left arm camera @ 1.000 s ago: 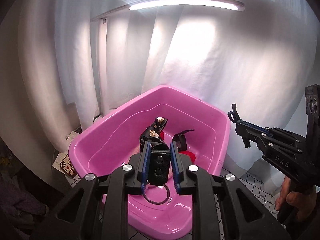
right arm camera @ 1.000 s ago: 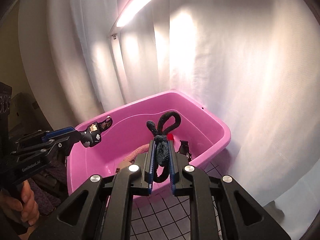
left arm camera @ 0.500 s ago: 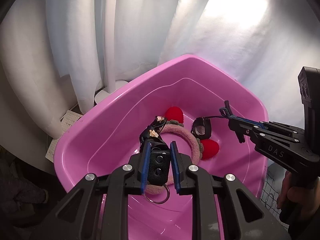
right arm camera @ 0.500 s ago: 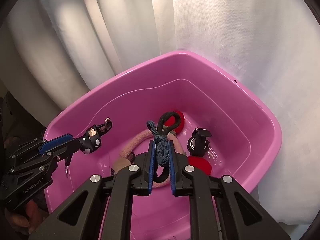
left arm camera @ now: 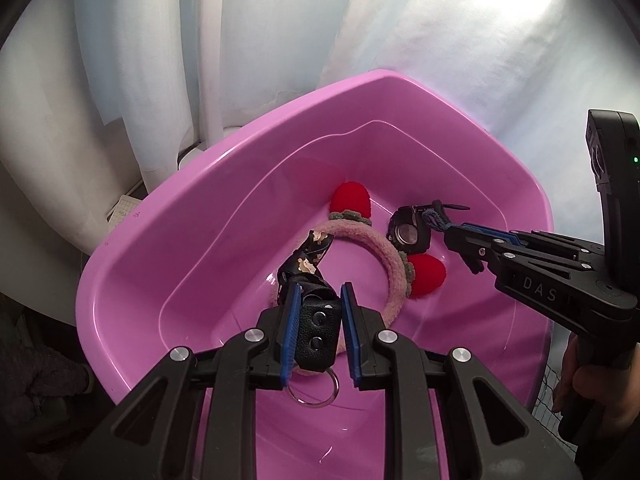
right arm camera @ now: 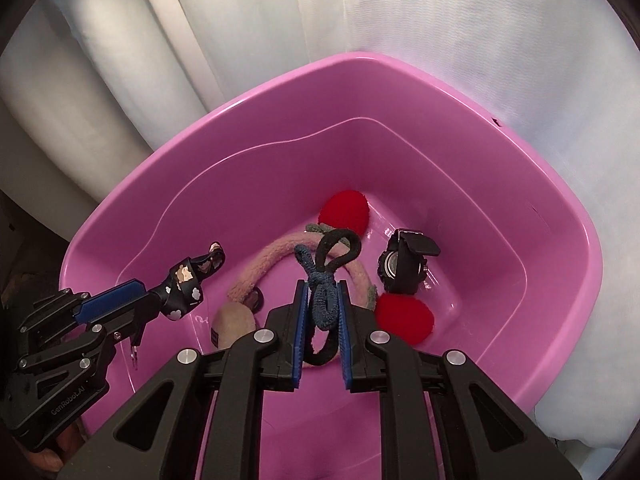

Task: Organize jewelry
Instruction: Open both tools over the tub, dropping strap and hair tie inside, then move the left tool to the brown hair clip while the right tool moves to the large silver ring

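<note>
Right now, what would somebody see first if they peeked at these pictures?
Probably the big pink tub filling the middle. Inside lie a fuzzy pink headband with two red pom-poms and, on its right, a black watch. Above it, the left hand-held gripper pinches a patterned black keychain strap, and the right hand-held gripper pinches dark hair ties.

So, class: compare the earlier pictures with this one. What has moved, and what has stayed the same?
Both grippers have come down over the pink basin, from near its rim to above its contents. The left gripper still clamps the key strap, the right gripper the hair ties. The headband and watch lie unmoved.
</note>
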Demonstrator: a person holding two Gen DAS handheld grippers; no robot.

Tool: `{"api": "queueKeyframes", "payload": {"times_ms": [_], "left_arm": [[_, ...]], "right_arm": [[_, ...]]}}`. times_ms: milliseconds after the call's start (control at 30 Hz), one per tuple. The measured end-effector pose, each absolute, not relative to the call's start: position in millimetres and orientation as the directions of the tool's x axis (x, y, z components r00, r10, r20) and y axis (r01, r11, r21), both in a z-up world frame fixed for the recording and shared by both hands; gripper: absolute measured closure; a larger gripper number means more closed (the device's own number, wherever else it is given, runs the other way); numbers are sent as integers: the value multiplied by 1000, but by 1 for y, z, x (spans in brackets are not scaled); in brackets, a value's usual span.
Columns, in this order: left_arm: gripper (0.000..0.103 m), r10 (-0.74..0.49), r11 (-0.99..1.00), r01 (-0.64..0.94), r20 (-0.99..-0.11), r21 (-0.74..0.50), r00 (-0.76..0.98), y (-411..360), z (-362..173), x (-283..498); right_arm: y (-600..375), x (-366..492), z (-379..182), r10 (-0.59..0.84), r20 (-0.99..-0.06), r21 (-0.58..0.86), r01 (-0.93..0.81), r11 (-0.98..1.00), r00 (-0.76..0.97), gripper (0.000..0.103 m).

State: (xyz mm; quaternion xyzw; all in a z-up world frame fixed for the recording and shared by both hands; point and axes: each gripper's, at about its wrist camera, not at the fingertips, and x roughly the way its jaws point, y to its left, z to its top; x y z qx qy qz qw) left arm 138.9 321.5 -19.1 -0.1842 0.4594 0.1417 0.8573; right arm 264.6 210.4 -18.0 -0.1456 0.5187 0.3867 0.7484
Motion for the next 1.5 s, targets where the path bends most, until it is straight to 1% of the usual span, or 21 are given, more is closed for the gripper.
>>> {"api": "queueKeyframes", "payload": {"times_ms": [33, 67, 100, 133, 167, 233, 400, 500, 600, 767, 833, 967, 1133, 1267, 1500], "left_arm": [[76, 74, 892, -413, -841, -185, 536, 322, -19, 139], [60, 78, 891, -417, -842, -182, 534, 322, -19, 138], [48, 84, 890, -421, -842, -178, 533, 323, -17, 138], [36, 83, 895, -409, -833, -179, 548, 322, -15, 137], [23, 104, 898, -410, -829, -160, 550, 320, -11, 136], [14, 124, 899, -412, -818, -146, 562, 317, -6, 135], [13, 125, 894, -422, -820, -151, 558, 319, -3, 132], [13, 130, 892, -426, -818, -150, 560, 319, 0, 127], [13, 142, 893, -426, -811, -142, 567, 317, 3, 122], [10, 171, 893, -431, -791, -127, 588, 313, 13, 109], [9, 181, 891, -436, -785, -123, 592, 311, 15, 103], [9, 197, 887, -447, -777, -119, 598, 305, 19, 89], [9, 199, 877, -459, -760, -144, 618, 293, 23, 69], [8, 223, 878, -461, -743, -127, 631, 272, 26, 53], [7, 208, 890, -435, -728, -137, 653, 223, 27, 31]], "right_arm": [[209, 266, -18, 428, -889, 185, -727, 661, 164, 75], [209, 266, -18, 429, -888, 187, -725, 663, 164, 70], [209, 267, -19, 431, -887, 189, -721, 666, 166, 57], [207, 267, -18, 436, -884, 191, -719, 668, 170, 49], [206, 267, -16, 437, -882, 188, -717, 671, 178, 49], [205, 268, -12, 435, -881, 184, -712, 678, 187, 49], [200, 266, -5, 448, -872, 192, -702, 686, 199, 49], [197, 264, -3, 455, -867, 196, -702, 685, 202, 46], [193, 260, 1, 462, -862, 197, -701, 685, 208, 45], [181, 247, 9, 489, -843, 211, -699, 683, 224, 45], [175, 239, 15, 502, -832, 213, -700, 681, 236, 41], [159, 222, 22, 531, -808, 226, -698, 679, 255, 40], [124, 197, 33, 554, -774, 230, -679, 697, 307, 37], [89, 170, 36, 571, -748, 236, -669, 705, 337, 35], [5, 131, 19, 551, -746, 239, -623, 744, 373, 35]]}}
